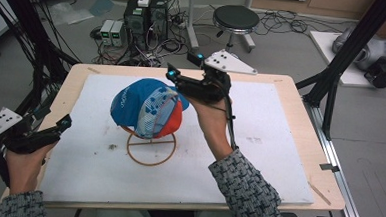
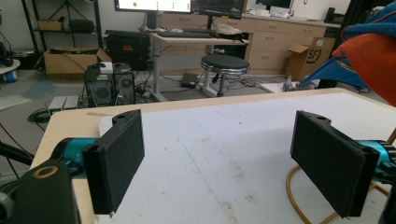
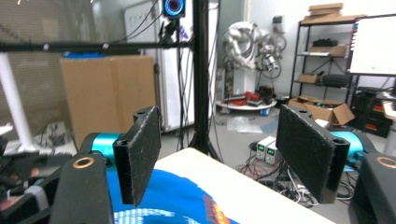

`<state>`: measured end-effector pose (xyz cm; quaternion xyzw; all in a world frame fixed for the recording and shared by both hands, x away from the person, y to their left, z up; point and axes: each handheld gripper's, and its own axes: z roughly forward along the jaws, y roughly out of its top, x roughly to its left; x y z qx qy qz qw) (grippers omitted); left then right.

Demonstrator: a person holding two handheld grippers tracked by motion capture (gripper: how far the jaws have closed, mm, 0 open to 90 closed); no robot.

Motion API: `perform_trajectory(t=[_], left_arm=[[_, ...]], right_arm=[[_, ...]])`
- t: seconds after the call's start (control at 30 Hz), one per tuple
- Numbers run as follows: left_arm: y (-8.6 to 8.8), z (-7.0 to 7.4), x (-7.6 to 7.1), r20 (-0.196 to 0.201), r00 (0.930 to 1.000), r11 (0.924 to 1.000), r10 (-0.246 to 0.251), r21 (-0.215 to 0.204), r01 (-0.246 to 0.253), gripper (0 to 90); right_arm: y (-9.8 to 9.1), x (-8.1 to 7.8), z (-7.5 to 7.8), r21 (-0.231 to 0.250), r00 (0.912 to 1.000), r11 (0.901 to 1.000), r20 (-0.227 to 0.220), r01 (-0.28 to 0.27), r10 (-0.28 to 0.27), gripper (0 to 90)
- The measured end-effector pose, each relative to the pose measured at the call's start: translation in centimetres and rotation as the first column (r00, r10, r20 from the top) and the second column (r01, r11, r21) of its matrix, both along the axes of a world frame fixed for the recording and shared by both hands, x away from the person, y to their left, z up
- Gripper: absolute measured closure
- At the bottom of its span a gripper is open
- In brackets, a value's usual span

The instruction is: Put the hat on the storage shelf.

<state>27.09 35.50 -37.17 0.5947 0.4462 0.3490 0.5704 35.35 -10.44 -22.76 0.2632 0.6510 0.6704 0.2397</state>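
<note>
At far left of the high view, left gripper [image 1: 62,124] low over the table's near-left corner, jaws spread wide and empty, as confirmed in the left gripper view [image 2: 219,163] with bare white board between the two black foam-faced pads. Pointed right and slightly away, toward the cap; well apart from it.

On a white mat [image 1: 258,157], scuffed and smudged, covering a pale wooden table [image 1: 301,114].

At centre, cap [image 1: 148,108] perched on a wire stand [image 1: 151,149]: thin brass-coloured ring flat on the mat, with a riser hidden under the crown. Soft fabric, panelled in blue with a white mesh-patterned section and an orange patch on the near-right side; domed, slightly slumped, long axis roughly left to right across the table. Brim direction hard to tell.

Just right of the cap, right gripper [image 1: 172,73] held above the crown's far-right edge, tips close to the fabric, not clearly touching. In the right gripper view [image 3: 224,158], jaws parted with nothing between them, blue cloth lying below and in front. Clearly the nearer hand: cap just below and left of its tips.

Likely next: a short drop and pinch on the crown by the right; soft cloth apt to fold and slip off the stand.
</note>
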Motion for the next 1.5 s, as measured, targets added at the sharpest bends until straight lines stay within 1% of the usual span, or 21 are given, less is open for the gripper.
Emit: perform_trajectory(t=[0.2, 0.33, 0.43, 0.53, 0.63, 0.67, 0.73, 0.8, 0.83, 0.9, 0.93, 1.07, 1.13, 1.2, 1.27, 1.33, 1.37, 1.4, 1.43, 1.47, 1.5], left_arm=[[-0.2, -0.2, 0.1, -0.008, 0.9999, 1.0, -0.007, 0.005, 0.007, 17.8], [-0.4, -0.2, 0.2, -0.008, 0.9999, 0.9999, -0.01, 0.006, 0.01, 17.8], [-0.4, -0.3, 0.3, -0.014, 0.9999, 0.9999, -0.009, 0.009, 0.009, 17.8], [-0.4, -0.3, 0.3, -0.016, 0.9998, 0.9999, -0.009, 0.014, 0.009, 17.9], [-0.5, -0.4, 0.3, -0.02, 0.9998, 0.9998, -0.01, 0.015, 0.01, 17.8], [-0.6, -0.4, 0.3, -0.02, 0.9997, 0.9998, -0.01, 0.016, 0.01, 17.8], [-0.6, -0.4, 0.3, -0.017, 0.9998, 0.9998, -0.011, 0.017, 0.011, 17.8], [-0.7, -0.4, 0.3, -0.019, 0.9997, 0.9998, -0.012, 0.017, 0.013, 17.8], [-0.7, -0.4, 0.4, -0.021, 0.9997, 0.9998, -0.014, 0.017, 0.014, 17.8], [-0.7, -0.5, 0.4, -0.023, 0.9997, 0.9998, -0.012, 0.015, 0.013, 17.8], [-0.7, -0.5, 0.4, -0.023, 0.9997, 0.9998, -0.012, 0.015, 0.013, 17.8], [-0.7, -0.5, 0.4, -0.025, 0.9996, 0.9997, -0.012, 0.019, 0.012, 17.8], [-0.7, -0.6, 0.4, -0.026, 0.9996, 0.9998, -0.01, 0.019, 0.011, 17.8], [-0.7, -0.7, 0.4, -0.029, 0.9995, 0.9997, -0.01, 0.022, 0.011, 17.8], [-0.8, -0.8, 0.5, -0.032, 0.9995, 0.9997, -0.008, 0.024, 0.009, 17.8], [-0.8, -0.9, 0.6, -0.036, 0.9993, 0.9996, -0.009, 0.027, 0.01, 17.7], [-0.9, -1.0, 0.6, -0.039, 0.9992, 0.9996, -0.008, 0.027, 0.009, 17.7], [-0.9, -1.1, 0.7, -0.042, 0.9991, 0.9996, -0.007, 0.027, 0.008, 17.7], [-0.9, -1.1, 0.7, -0.044, 0.999, 0.9995, -0.008, 0.03, 0.01, 17.6], [-0.9, -1.2, 0.7, -0.046, 0.9989, 0.9995, -0.007, 0.029, 0.009, 17.5], [-0.9, -1.2, 0.7, -0.048, 0.9988, 0.9995, -0.008, 0.03, 0.009, 17.4]], right_arm=[[-3.1, 0.0, -0.2, 0.035, 0.998, 0.9974, -0.006, 0.063, -0.063, 22.6], [-5.5, 0.1, -0.4, 0.056, 0.9941, 0.9925, -0.007, 0.109, -0.109, 19.3], [-7.4, 0.0, -0.5, 0.078, 0.9886, 0.9856, -0.001, 0.15, -0.151, 16.0], [-9.3, -0.1, -0.8, 0.094, 0.9808, 0.9764, 0.0, 0.194, -0.195, 12.6], [-11.0, -0.3, -1.1, 0.12, 0.9719, 0.9646, -0.007, 0.234, -0.235, 11.6], [-11.6, -0.4, -1.3, 0.122, 0.9682, 0.961, -0.004, 0.249, -0.25, 11.6], [-12.7, -0.6, -1.6, 0.124, 0.9637, 0.9564, 0.003, 0.265, -0.267, 11.5], [-13.6, -0.7, -1.9, 0.135, 0.9596, 0.9507, -0.003, 0.279, -0.281, 11.4], [-14.3, -0.8, -2.2, 0.135, 0.9564, 0.948, 0.007, 0.288, -0.292, 11.0], [-15.4, -1.0, -2.6, 0.141, 0.9485, 0.9395, 0.011, 0.312, -0.317, 11.0], [-15.9, -1.1, -2.9, 0.144, 0.9464, 0.9377, 0.019, 0.317, -0.322, 11.0], [-17.9, -1.6, -4.1, 0.138, 0.9326, 0.9242, 0.01, 0.356, -0.361, 11.0], [-18.7, -1.9, -4.8, 0.136, 0.9274, 0.9189, 0.003, 0.37, -0.374, 11.0], [-19.4, -2.2, -5.6, 0.133, 0.9242, 0.9162, 0.004, 0.378, -0.382, 11.0], [-19.8, -2.5, -6.3, 0.106, 0.9196, 0.9145, 0.004, 0.39, -0.393, 11.0], [-20.2, -2.8, -7.1, 0.082, 0.9187, 0.9159, 0.008, 0.393, -0.395, 11.0], [-20.4, -2.9, -7.4, 0.079, 0.9185, 0.9159, 0.007, 0.394, -0.395, 11.0], [-20.7, -3.0, -7.8, 0.079, 0.9206, 0.9183, 0.014, 0.388, -0.39, 11.0], [-20.9, -3.2, -8.2, 0.077, 0.9209, 0.9185, 0.01, 0.388, -0.39, 11.0], [-21.1, -3.3, -8.6, 0.068, 0.9215, 0.9193, -0.003, 0.388, -0.388, 11.0], [-21.3, -3.5, -9.0, 0.058, 0.9217, 0.92, -0.004, 0.387, -0.388, 11.0]])
